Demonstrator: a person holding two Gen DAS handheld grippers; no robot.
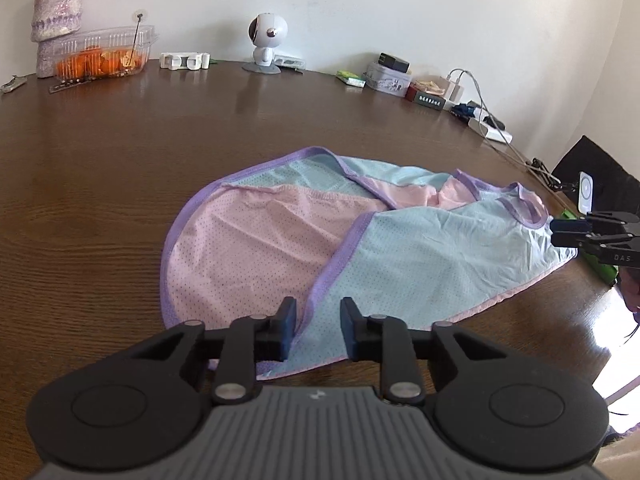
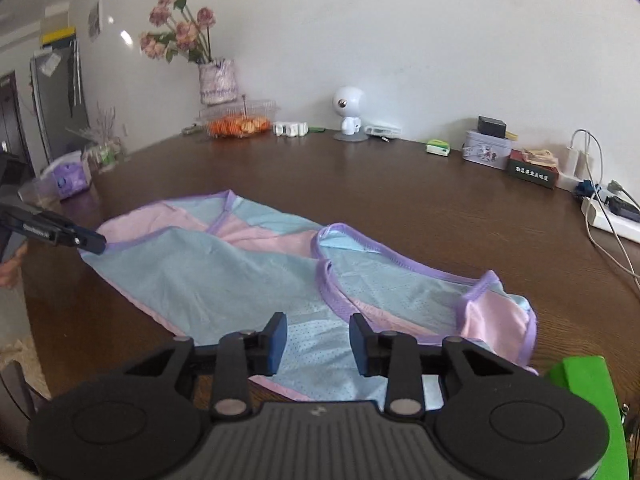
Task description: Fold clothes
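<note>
A pink and light-blue mesh garment with purple trim lies spread on the brown wooden table; it also shows in the right wrist view. My left gripper is open over the garment's near hem, jaws apart with cloth showing between them. My right gripper is open over the blue hem at the other end. The right gripper also shows side-on in the left wrist view at the garment's right edge. The left gripper shows in the right wrist view at the garment's left corner.
Along the wall stand a vase of flowers, a clear box of oranges, a white robot figurine, a tin, small boxes and a power strip with cables. A green object sits at the right. Tissue packs sit at the left edge.
</note>
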